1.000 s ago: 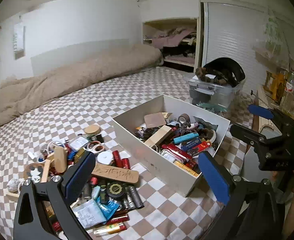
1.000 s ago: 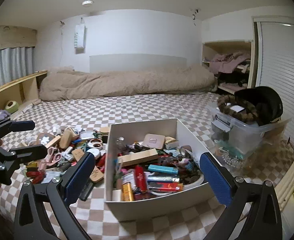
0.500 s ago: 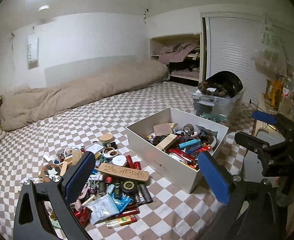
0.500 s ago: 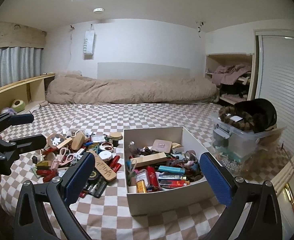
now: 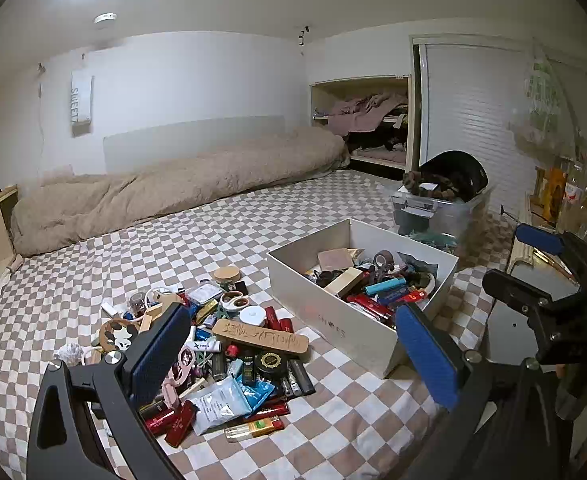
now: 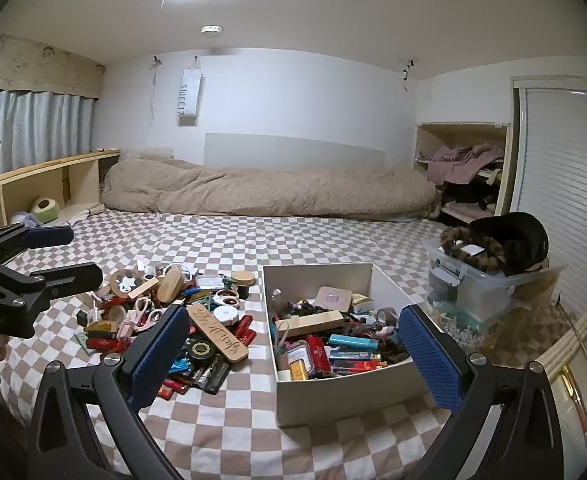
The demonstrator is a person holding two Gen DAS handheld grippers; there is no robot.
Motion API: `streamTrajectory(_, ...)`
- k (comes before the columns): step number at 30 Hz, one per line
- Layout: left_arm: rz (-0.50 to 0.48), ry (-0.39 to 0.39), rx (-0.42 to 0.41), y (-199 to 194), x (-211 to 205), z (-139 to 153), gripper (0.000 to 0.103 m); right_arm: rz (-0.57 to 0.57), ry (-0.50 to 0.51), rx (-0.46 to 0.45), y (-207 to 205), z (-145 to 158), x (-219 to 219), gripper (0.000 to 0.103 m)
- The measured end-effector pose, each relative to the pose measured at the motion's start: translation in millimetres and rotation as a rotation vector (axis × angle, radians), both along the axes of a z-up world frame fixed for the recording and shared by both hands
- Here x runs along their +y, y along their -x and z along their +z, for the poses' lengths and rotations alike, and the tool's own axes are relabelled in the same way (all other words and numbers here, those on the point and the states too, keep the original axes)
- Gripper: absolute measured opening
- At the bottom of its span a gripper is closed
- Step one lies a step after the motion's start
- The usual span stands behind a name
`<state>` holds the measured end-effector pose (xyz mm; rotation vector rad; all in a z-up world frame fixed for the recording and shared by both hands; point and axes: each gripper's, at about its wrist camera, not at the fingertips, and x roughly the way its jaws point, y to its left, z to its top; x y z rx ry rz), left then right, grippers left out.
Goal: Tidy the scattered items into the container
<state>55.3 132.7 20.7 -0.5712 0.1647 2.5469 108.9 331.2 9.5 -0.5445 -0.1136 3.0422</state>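
- Holding both grippers above the checkered bed, nothing gripped in either.
- My left gripper has its jaws spread wide, empty; it also shows at the left edge of the right wrist view, released there too.
- My right gripper is released as well, blue pads far apart.
- White box sits on the bed right of the scattered pile, already part full of lighters, tape, wooden blocks.
- Pile lies left of the box, just beside it; engraved wooden plaque rests on top, tilted.
- Clear plastic bin stands far right, apart from the box.
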Motion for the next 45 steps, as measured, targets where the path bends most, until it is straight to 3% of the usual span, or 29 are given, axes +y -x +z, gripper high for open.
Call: streamTrajectory(45,0.000,0.032,-0.009,-13,4,-9,0.103,-0.011,0.011,-0.037,-5,-8,2,0.103)
